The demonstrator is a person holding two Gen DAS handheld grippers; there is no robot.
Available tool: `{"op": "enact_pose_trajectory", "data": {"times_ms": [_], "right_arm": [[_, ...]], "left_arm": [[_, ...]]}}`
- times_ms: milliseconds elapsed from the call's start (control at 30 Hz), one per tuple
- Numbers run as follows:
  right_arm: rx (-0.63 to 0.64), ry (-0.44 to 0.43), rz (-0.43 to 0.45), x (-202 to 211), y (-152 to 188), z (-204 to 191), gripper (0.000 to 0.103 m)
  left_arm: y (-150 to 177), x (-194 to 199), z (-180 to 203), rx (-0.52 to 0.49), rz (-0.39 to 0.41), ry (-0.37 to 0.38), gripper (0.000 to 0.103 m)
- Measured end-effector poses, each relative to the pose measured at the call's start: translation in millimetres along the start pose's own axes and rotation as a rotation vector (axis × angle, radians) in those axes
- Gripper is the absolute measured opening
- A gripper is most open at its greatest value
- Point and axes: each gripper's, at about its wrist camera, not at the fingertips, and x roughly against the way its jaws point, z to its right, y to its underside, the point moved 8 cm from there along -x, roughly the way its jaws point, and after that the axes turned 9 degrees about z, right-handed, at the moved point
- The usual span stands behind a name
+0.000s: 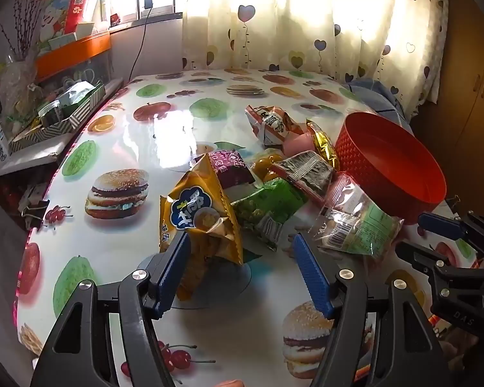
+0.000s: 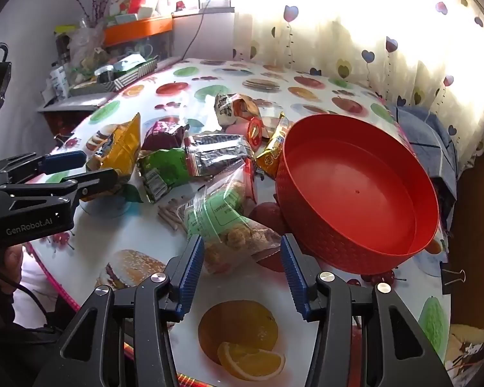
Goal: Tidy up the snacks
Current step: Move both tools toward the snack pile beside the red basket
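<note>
Snack pile: lay on the table [image 1: 119, 148] just left of the red basket [image 2: 355, 200], packets overlapping one another.
Red basket: round, woven-pattern wall, upright on the table. The right wrist view looked down into it and showed a bare red floor; the left wrist view caught only its wall and far rim [image 1: 393, 164].
Yellow bag [image 1: 200, 213]: the pile member farthest from the basket, standing tilted on its edge. Left wrist view showed its blue logo; right wrist view showed it side-on [image 2: 119, 148].
Clear bag [image 2: 229, 225]: touching the basket's near-left wall, green label, brown pieces inside; also seen in the left view [image 1: 358, 222].
Green packet [image 1: 267, 206]: between the yellow bag and the clear bag.
Dark packet [image 2: 216, 154]: on top of the pile, left of the basket.
Left gripper [image 1: 242, 264]: jaws spread wide; its left blue pad touched the yellow bag, the other pad was apart from it. Seen side-on in the right view [image 2: 80, 167].
Right gripper [image 2: 242, 267]: jaws spread, straddling the clear bag's near end, just beside the basket; whether the pads touched the bag, I could not tell. The left view showed it from the side at the basket's near edge [image 1: 442, 235].
Curtain [image 1: 306, 25]: heart-print, behind the basket, backlit.
</note>
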Motion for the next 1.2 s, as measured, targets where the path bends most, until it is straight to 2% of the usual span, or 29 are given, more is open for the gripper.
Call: {"op": "enact_pose_trajectory", "data": {"times_ms": [300,567,1200], "right_arm": [[-0.003,-0.004,-0.004,1.9,-2.9,-6.0,0.049],[-0.004,-0.008,0.001,-0.1,-3.1,-4.6,0.050],[-0.004,-0.021,0.004,-1.8,-7.2,-6.4,0.051]], "left_arm": [[1.7,1.6,0.3,-0.002,0.000,-0.018,0.067],[10.7,5.7,4.5,-0.005,-0.011,0.001,0.067],[8.0,-2.3,4.2,-0.016,-0.044,0.000,0.067]]}}
